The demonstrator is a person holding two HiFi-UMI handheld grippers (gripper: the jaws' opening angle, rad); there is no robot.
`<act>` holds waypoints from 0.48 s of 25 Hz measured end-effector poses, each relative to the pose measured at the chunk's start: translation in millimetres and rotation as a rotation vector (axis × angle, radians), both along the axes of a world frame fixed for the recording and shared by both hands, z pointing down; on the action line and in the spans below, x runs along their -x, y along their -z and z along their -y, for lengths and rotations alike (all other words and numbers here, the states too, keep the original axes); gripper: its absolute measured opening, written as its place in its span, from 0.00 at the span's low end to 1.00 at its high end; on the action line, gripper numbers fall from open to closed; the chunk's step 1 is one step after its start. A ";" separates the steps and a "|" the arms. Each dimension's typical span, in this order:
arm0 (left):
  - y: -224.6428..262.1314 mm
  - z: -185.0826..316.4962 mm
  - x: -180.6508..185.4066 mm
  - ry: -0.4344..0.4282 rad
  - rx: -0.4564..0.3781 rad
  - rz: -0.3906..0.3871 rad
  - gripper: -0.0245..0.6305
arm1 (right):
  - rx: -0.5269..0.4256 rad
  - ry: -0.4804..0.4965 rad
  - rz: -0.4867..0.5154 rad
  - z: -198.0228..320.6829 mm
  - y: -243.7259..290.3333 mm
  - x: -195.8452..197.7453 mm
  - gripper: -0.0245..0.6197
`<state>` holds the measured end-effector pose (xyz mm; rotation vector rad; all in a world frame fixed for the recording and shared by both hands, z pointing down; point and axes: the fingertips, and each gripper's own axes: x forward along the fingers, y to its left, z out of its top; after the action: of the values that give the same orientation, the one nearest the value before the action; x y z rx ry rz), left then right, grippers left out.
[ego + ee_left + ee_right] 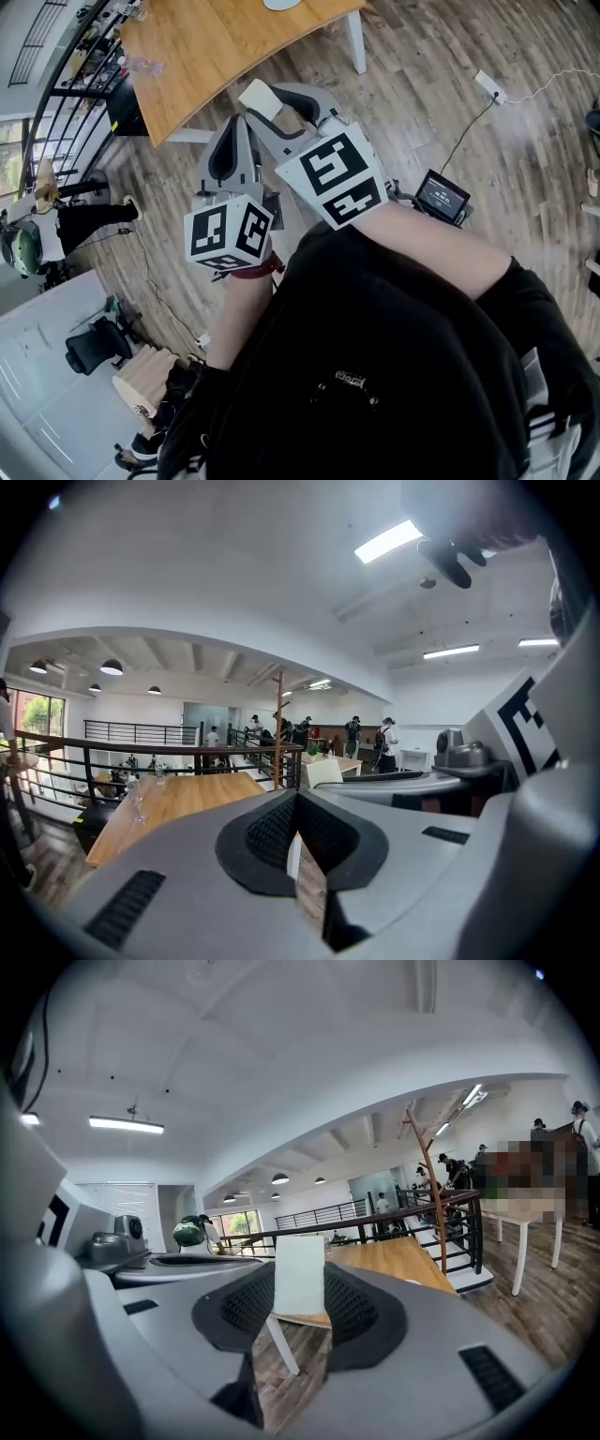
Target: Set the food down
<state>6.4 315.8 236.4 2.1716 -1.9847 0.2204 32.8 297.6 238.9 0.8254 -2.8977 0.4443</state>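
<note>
The food is a pale cream block (260, 97), and my right gripper (272, 101) is shut on it at the jaw tips. In the right gripper view the block (300, 1274) stands upright between the black pads (361, 1302). I hold it in the air just off the near edge of the wooden table (216, 47). My left gripper (234, 120) hangs beside it on the left, also short of the table. Its jaws (296, 803) are shut with nothing in them, and only a thin slit shows the floor.
A white plate (281, 4) lies at the table's far edge and a clear glass (145, 66) near its left end. A black railing (66, 84) runs along the left. On the wood floor are a power strip (490, 86), a small screen (442, 197) and an office chair (94, 347).
</note>
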 end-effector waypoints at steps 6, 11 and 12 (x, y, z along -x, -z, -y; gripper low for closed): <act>-6.5 1.8 -14.9 -0.030 0.014 0.001 0.04 | 0.013 0.004 0.003 1.0 -6.6 -14.3 0.30; -3.6 13.9 -26.4 -0.042 0.018 0.008 0.04 | 0.011 0.004 0.016 11.7 -3.3 -26.1 0.30; -4.2 15.0 -27.9 -0.044 0.020 0.008 0.04 | 0.011 0.002 0.017 12.8 -3.9 -27.6 0.30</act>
<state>34.2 300.8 240.6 2.2069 -1.9324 0.2544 60.4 284.8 242.8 0.8206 -2.9091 0.4684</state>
